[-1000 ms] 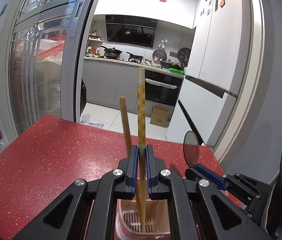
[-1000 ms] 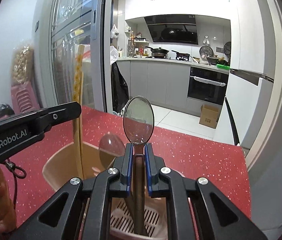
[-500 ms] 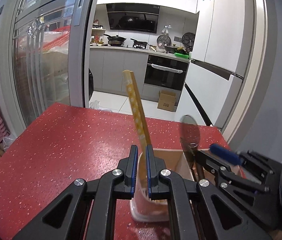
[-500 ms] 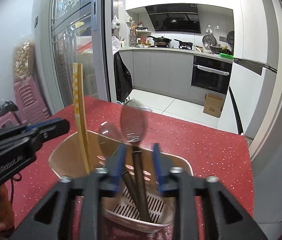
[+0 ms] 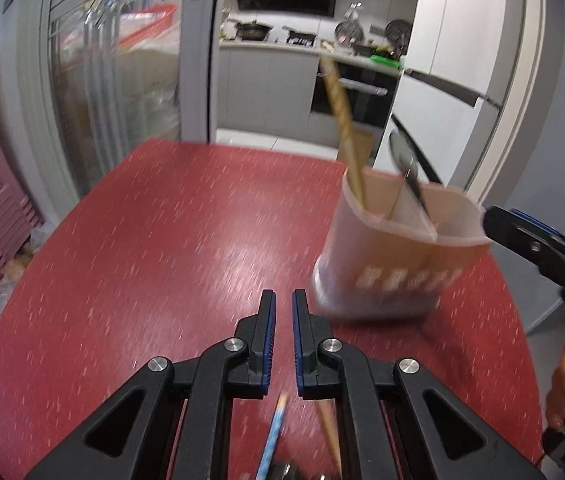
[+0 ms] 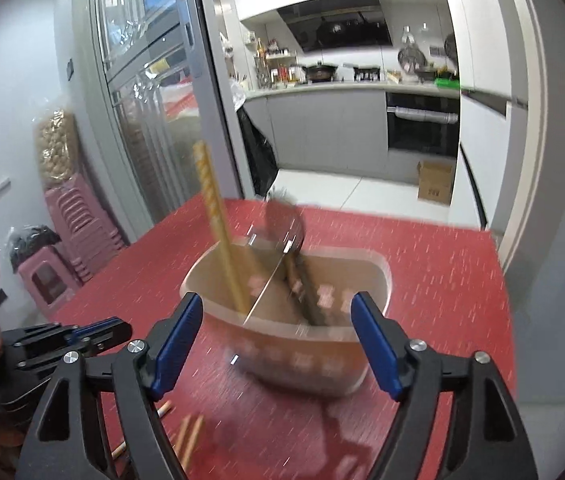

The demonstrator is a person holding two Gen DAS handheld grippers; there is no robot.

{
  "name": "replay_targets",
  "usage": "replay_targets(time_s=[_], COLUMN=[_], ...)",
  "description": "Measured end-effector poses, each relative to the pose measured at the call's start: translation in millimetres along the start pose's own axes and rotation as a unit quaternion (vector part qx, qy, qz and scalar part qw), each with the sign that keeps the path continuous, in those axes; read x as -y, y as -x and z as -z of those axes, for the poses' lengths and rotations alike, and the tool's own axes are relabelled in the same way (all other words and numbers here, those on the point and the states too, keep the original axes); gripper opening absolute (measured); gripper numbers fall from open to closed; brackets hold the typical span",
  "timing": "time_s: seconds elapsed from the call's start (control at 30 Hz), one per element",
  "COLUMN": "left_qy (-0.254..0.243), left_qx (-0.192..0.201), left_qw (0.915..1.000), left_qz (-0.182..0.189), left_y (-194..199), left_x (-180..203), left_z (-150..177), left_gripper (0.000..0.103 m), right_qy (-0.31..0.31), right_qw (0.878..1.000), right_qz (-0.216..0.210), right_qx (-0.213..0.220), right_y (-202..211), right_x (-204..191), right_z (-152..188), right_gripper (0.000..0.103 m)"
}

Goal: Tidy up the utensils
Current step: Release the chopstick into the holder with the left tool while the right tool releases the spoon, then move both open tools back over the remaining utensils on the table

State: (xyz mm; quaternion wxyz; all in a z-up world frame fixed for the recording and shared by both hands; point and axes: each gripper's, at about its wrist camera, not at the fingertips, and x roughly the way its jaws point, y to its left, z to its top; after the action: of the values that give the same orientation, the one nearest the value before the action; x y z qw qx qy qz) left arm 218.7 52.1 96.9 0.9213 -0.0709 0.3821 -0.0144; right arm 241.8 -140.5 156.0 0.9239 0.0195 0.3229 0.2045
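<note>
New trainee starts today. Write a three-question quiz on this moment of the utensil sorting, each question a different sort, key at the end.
1. True or false: the left gripper holds a chopstick between its pads.
2. Multiple choice: the yellow chopsticks stand in the utensil holder in A) the same compartment as the dark spoon; B) the compartment across the divider from it; C) no compartment, they lie on the red table.
3. Fill in: the right gripper has its jaws ____, with nothing gripped.

Key
1. False: its jaws are shut with nothing between them.
2. B
3. open: they have just been opening.
</note>
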Motion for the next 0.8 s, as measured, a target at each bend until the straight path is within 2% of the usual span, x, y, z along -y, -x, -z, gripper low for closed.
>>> replay_targets(time_s=[0.2,0.37,0.57,0.77,0.8], left_qy=[-0.016,-0.026,-0.026,-0.021,-0.020], left_qx=[-0.036,-0.071,-0.101,-0.116,-0.116], left_qw=[0.9992,0.9971,0.9946,0.9930,0.9930], left_qz=[0.002,0.011,0.001,0.003,0.002], left_y=[16,25,28,32,33], left_x=[-10,-21,-32,-38,-38], left_z=[42,79,119,146,148], left_gripper=[0.034,0.034,0.034,0.035,0.042], right_qy=[-0.045,-0.069,-0.099,-0.111,-0.112], right_qw=[0.996,0.988,0.978,0.973,0.972], right_qz=[-0.008,0.005,0.020,0.029,0.030], right_qx=[-0.078,-0.139,-0.183,-0.201,-0.202], right_y=[6,9,12,19,20], right_x=[-5,-6,-6,-8,-11], right_z=[42,82,123,150,155], right_gripper=[0.081,0.081,0.082,0.085,0.085])
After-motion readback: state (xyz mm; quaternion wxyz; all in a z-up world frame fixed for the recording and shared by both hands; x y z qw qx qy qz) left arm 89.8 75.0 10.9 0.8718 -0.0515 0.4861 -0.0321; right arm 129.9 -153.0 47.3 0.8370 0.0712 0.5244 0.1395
